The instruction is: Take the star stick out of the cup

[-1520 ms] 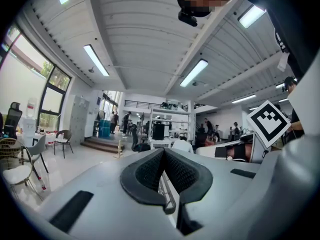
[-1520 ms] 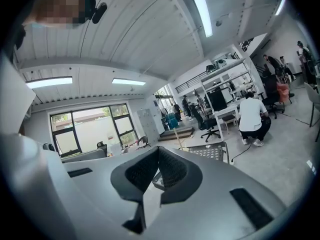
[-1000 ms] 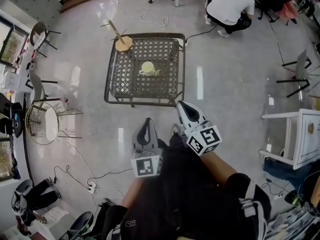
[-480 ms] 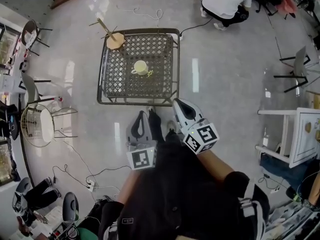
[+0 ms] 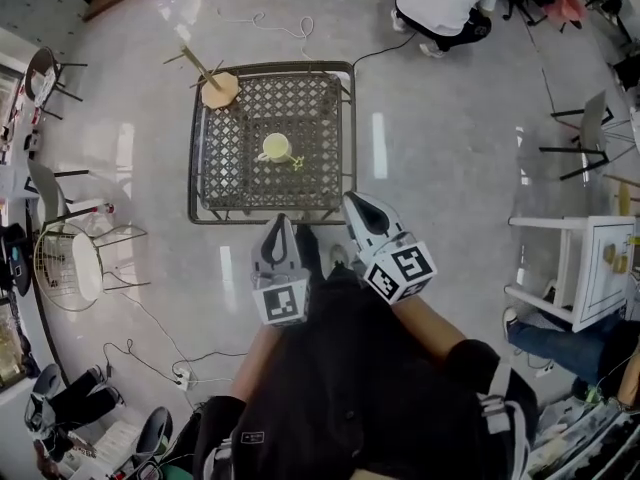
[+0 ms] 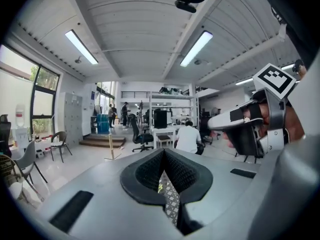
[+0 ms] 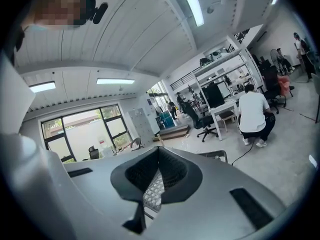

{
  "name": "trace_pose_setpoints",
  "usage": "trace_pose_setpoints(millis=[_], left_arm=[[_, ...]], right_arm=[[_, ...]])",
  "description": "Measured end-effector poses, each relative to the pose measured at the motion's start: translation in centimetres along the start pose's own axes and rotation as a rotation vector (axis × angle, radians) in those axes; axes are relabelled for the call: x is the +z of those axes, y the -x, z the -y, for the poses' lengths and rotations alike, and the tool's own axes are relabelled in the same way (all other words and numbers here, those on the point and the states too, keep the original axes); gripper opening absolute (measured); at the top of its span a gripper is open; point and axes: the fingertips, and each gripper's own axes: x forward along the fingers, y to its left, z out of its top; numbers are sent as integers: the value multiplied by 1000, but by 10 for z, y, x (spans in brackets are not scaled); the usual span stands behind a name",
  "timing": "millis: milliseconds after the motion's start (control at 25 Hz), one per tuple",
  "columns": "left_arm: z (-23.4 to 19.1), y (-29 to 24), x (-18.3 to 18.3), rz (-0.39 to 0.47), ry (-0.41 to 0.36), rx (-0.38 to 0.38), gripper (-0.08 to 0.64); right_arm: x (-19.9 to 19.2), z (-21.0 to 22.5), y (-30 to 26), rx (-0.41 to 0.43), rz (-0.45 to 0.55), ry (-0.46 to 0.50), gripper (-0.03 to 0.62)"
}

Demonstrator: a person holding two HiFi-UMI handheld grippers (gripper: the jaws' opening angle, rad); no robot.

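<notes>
A pale yellow cup [image 5: 275, 148] stands near the middle of a dark lattice table [image 5: 225, 183]. A small yellow-green star stick [image 5: 296, 161] shows at the cup's right side; it is too small to tell how it sits. My left gripper [image 5: 279, 224] is shut and empty, its tip over the table's near edge. My right gripper [image 5: 354, 204] is also shut and empty, just past the table's near right corner. In the left gripper view the left gripper [image 6: 163, 156] has its pads together, with the lattice table [image 6: 171, 201] showing below them. The right gripper view shows the right gripper [image 7: 158, 154] shut too.
A wooden stand with a round base [image 5: 219, 89] sits at the table's far left corner. A person in a white shirt [image 5: 446, 0] crouches beyond the table. A wire chair [image 5: 85, 263] stands at left, a white cabinet [image 5: 585, 268] at right, and cables with a power strip [image 5: 183, 374] lie on the floor.
The table and cup have come nearer and lower in the head view. Both grippers have stayed shut and now reach the table's near edge.
</notes>
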Motion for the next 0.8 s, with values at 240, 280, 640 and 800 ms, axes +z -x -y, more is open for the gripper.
trace_pose_setpoints(millis=[240,280,640,800], left_arm=[[-15,-50,-22,-59,-57,-64,15],[-16,-58,-27,-77,-77,-79,15],[-17,-112,-113,-295,-251,-217,95],[-18,-135,-143,-347,-306,-250,110]], right_arm=[[8,17,-38,-44,-15,-22,11],[10,20,-45,-49,-17,-23,11],[20,52,-89,-108,-28,-38,9],[21,63,-102,-132,-35,-52,11]])
